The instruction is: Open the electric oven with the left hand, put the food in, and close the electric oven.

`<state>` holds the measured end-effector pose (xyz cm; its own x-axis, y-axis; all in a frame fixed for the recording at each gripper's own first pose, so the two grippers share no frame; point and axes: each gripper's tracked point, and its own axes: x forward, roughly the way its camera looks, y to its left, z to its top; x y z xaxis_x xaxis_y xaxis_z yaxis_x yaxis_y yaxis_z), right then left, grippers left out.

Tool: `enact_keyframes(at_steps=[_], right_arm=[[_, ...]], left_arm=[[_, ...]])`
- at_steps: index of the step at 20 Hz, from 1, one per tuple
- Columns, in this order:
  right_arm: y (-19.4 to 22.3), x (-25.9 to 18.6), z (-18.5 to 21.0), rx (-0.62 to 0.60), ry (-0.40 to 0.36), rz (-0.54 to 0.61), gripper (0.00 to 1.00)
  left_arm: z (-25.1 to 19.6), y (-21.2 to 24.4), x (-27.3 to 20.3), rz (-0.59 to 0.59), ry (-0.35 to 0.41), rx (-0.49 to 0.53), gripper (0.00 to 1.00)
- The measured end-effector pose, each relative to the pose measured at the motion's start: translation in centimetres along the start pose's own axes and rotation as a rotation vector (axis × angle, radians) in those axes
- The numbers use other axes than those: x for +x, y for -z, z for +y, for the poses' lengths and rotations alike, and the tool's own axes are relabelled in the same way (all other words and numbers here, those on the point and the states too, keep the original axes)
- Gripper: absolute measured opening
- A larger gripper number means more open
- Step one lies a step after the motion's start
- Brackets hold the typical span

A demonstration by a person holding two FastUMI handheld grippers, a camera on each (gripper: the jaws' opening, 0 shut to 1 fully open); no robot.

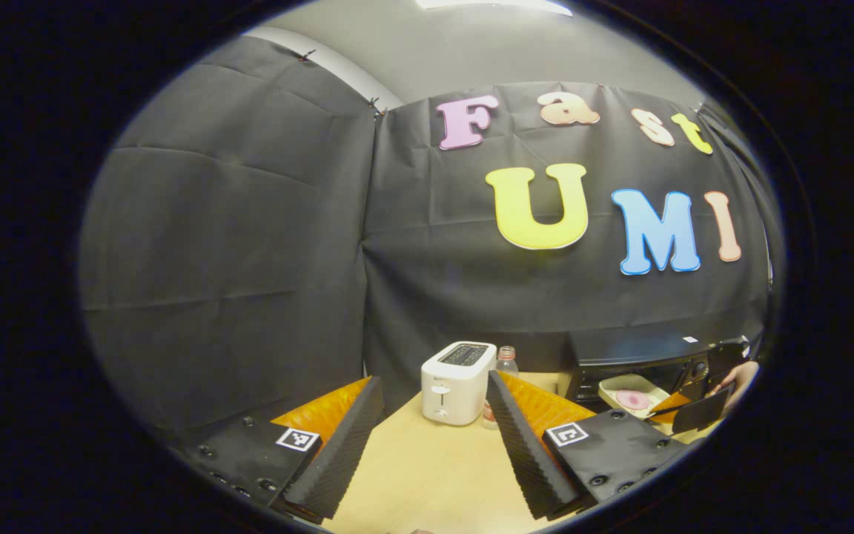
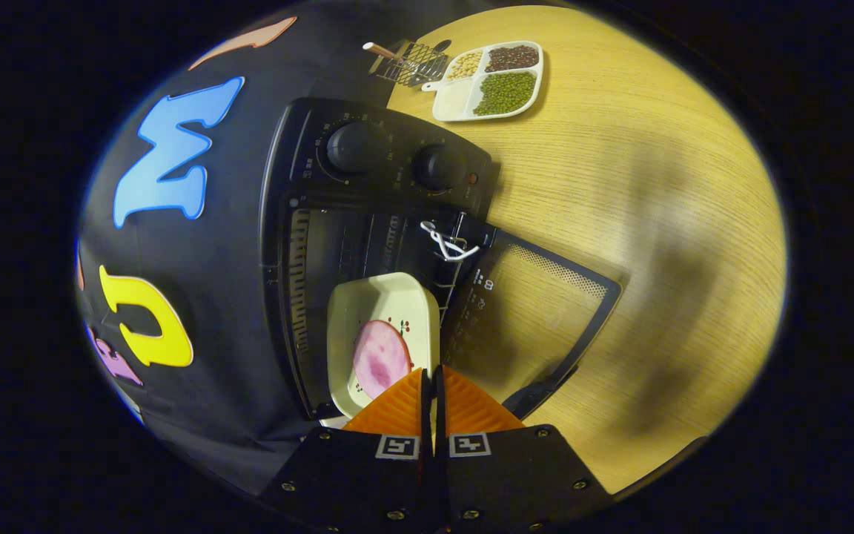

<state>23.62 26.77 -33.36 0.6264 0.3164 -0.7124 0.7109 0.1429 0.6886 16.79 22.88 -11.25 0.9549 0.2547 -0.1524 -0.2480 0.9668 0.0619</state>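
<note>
Wooden table (image 2: 620,185) carries your oven (image 2: 368,193), door (image 2: 538,311) dropped open, dish (image 2: 382,319) with ham (image 2: 379,356) half inside. Your right tool (image 2: 431,386) pinches the dish rim; your left tool (image 1: 427,415) gapes wide before a toaster (image 1: 457,382) and bottle (image 1: 505,361).

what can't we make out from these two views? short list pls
- Right gripper, right gripper view: its shut fingers cover the near rim of the dish, so the actual pinch on the rim is hidden.
- Oven cavity, right gripper view: too dark to tell what the dish rests on.
- Oven front, left gripper view: squeezed at the image edge, partly blocked by the right gripper.
- Bottle, left gripper view: mostly hidden behind the toaster.
</note>
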Motion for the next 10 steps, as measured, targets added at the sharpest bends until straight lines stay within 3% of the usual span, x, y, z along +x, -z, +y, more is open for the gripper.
enact_keyframes(at_steps=[1, 3, 7, 9, 10], right_arm=[[-0.2, 0.7, 0.3, 0.03, -0.005, -0.016, 0.01], [-0.4, 1.7, 0.9, 0.072, -0.016, -0.035, 0.01], [-0.8, 3.5, 2.0, 0.129, -0.033, -0.089, 0.01], [-1.0, 4.1, 2.5, 0.155, -0.043, -0.108, 0.01], [-1.1, 4.5, 2.8, 0.162, -0.048, -0.11, 0.01]], left_arm=[[0.6, 0.0, -0.1, 0.001, -0.007, 0.004, 1.0], [1.6, 0.3, -0.3, 0.001, -0.028, 0.015, 0.91], [3.9, 0.9, -1.2, 0.027, -0.075, 0.02, 0.91], [4.9, 0.7, -1.6, 0.02, -0.102, 0.031, 1.0], [5.3, 0.6, -2.0, 0.016, -0.112, 0.037, 1.0]])
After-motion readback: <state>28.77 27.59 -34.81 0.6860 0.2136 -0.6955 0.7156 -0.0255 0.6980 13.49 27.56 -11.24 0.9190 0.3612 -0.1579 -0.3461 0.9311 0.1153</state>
